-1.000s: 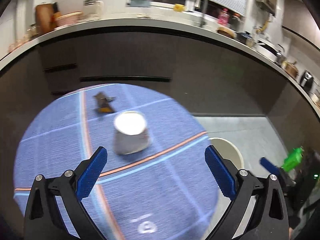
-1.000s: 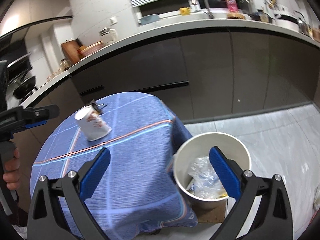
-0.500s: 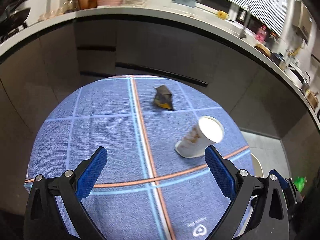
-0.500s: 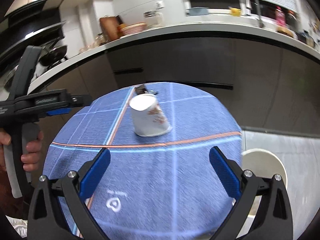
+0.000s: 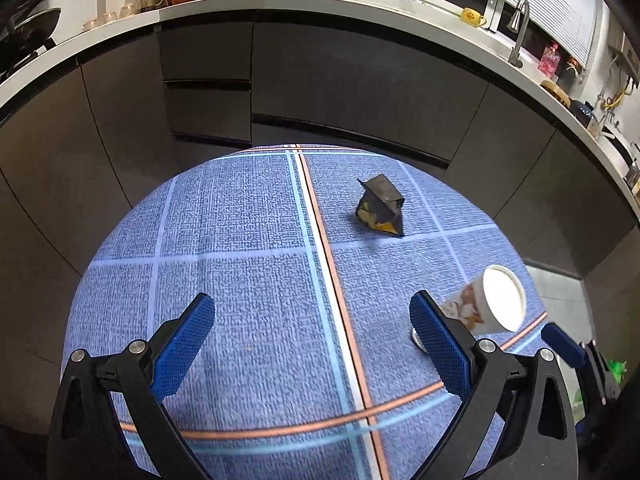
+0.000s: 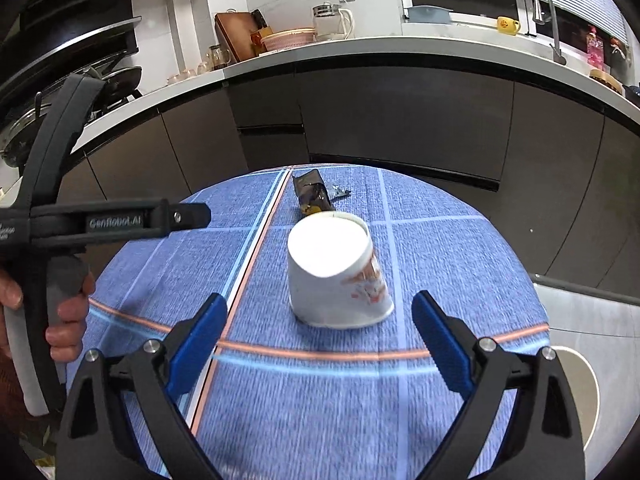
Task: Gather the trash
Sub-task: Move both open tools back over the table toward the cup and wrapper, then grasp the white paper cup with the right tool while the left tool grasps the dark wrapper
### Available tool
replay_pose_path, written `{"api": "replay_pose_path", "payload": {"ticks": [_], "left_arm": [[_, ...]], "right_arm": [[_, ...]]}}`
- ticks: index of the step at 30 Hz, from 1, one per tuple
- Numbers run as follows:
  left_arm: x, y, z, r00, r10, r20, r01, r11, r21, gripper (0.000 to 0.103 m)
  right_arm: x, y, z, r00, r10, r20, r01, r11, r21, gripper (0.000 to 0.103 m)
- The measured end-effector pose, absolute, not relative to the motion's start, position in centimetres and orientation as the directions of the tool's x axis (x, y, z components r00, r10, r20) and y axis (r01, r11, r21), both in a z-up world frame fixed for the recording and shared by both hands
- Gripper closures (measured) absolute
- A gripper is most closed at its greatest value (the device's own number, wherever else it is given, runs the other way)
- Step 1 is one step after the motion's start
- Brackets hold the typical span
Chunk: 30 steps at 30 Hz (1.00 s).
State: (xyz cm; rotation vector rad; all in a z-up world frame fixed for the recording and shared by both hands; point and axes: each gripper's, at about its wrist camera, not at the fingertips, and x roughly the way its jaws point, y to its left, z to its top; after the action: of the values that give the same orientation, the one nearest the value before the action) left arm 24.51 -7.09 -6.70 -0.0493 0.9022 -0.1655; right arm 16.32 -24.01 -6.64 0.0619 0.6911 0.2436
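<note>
**Two pieces of trash on the surface, both claws wide and empty**

Left wrist view: your left claw is spread wide with nothing in it, over the blue checked cloth of the surface. You have two pieces of trash here: one dark wrapper far and right of the orange stripe, and one upturned paper cup, tilted, just beyond your right finger. Half a second ago the cup sat between your fingers' span; now it is at the right edge, and the wrapper is nearer the middle.

Right wrist view: your right claw is also wide open and holds nothing. The one cup stands rim-down between the fingers and a little beyond them, with the wrapper just behind it. The cup looks larger and closer than before. The white bin shows at lower right, off the surface. Your left hand grips its handle at the left edge.
</note>
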Motion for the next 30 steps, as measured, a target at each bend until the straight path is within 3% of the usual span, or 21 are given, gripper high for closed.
{"api": "replay_pose_path", "payload": {"ticks": [10, 13, 15, 30], "left_arm": [[27.3, -7.9, -8.4, 0.589, -0.144, -0.795, 0.139, 0.987, -0.075, 0.009], [28.0, -8.4, -9.0, 0.583, -0.140, -0.800, 0.149, 0.987, -0.064, 0.009], [28.6, -8.8, -9.5, 0.576, -0.138, -0.806, 0.157, 0.986, -0.056, 0.009], [32.6, -12.4, -11.9, 0.529, -0.175, -0.830, 0.206, 0.976, -0.074, 0.009]], "right_arm": [[19.9, -22.5, -7.8, 0.734, 0.244, -0.634, -0.236, 0.967, 0.099, 0.011], [20.6, -22.3, -8.2, 0.730, 0.238, -0.641, -0.245, 0.966, 0.080, 0.021], [21.0, -22.3, -8.5, 0.722, 0.238, -0.649, -0.249, 0.965, 0.076, 0.038], [19.2, -25.6, -8.6, 0.736, 0.238, -0.634, -0.194, 0.971, 0.139, 0.040]]}}
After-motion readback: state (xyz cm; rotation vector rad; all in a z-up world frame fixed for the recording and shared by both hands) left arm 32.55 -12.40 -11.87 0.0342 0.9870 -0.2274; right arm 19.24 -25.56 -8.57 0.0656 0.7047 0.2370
